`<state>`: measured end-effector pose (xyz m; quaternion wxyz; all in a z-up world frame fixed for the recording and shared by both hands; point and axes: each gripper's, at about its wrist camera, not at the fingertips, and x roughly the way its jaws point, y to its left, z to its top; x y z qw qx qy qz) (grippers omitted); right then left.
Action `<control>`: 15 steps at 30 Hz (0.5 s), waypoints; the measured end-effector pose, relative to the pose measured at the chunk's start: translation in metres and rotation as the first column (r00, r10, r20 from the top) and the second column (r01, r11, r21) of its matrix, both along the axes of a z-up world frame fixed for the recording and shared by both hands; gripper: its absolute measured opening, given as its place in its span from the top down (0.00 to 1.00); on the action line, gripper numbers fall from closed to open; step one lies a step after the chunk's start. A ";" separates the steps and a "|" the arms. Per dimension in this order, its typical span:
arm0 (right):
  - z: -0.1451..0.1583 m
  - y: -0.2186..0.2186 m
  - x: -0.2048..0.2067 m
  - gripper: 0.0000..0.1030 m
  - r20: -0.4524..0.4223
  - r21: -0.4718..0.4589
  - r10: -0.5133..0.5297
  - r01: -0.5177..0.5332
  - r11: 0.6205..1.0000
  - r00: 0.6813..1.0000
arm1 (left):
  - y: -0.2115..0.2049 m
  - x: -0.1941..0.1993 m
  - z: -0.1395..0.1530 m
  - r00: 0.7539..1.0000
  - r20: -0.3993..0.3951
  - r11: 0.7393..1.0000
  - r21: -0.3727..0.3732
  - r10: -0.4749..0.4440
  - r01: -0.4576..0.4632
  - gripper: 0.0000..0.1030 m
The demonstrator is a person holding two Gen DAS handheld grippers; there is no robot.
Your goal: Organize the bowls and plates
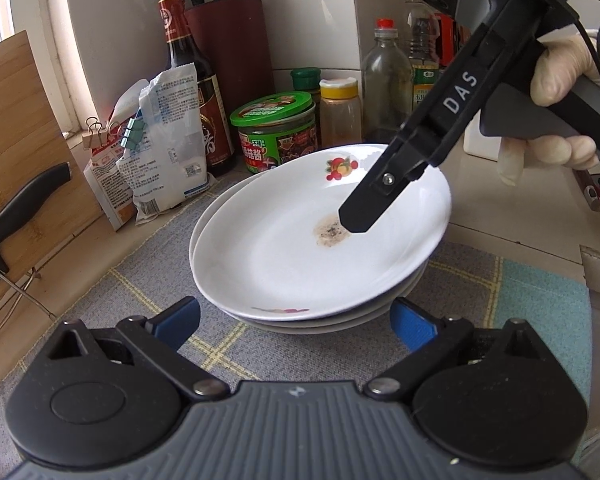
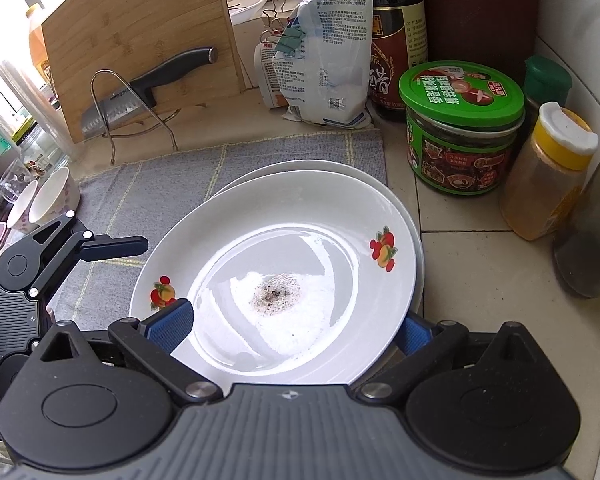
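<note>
Plates [image 1: 300,256] stacked at frame centre in the left wrist view, on a grey checked mat [image 1: 140,304] on the bench [image 1: 500,216]. Top plate [image 2: 284,264] white with fruit decals on the rim and a dark speckled stain in its well; it sits offset on the ones beneath.

Left claw [image 1: 294,322]: jaws wide, blue pads either side of the stack's near edge at the bottom of the frame, not touching it. Nothing held.

Right claw [image 2: 292,330]: jaws spread wide. In its own view the top plate's near rim lies between the blue pads, the left pad [image 2: 170,326] over the rim beside a decal, the right pad partly hidden below the rim. Whether either pad touches the plate, cannot tell. In the left wrist view this claw [image 1: 360,212] comes in from upper right, its tip over the plate's well beside the stain, held by a gloved hand [image 1: 556,88].

Two bowls [image 2: 44,200] at the left edge of the right wrist view, well apart from the stack, beyond the mat's edge.

Behind the stack: green-lidded jar [image 2: 460,120], yellow-capped spice jar [image 2: 548,172], dark sauce bottle [image 1: 196,88], clipped bags [image 1: 160,148]. Cutting board [image 2: 140,40] with a knife [image 2: 148,88] in a wire rack, upper left.
</note>
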<state>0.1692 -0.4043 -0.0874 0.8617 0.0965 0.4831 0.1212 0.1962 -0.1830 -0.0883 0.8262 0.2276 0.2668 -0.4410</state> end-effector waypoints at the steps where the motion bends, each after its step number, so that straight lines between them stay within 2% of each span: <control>1: 0.001 0.000 -0.001 0.00 -0.001 -0.003 -0.003 0.003 1.000 1.000 | 0.001 0.000 0.000 1.000 -0.001 1.000 -0.003 0.000 0.000 0.03; 11: 0.002 0.006 -0.008 0.00 -0.016 -0.046 -0.020 0.019 0.999 1.000 | 0.012 -0.006 0.006 0.999 -0.025 0.999 -0.039 0.022 -0.023 0.01; 15: 0.001 0.009 -0.011 0.00 -0.028 -0.071 -0.028 0.026 0.997 0.999 | 0.018 -0.010 0.010 0.999 -0.008 0.998 -0.055 0.043 -0.043 0.01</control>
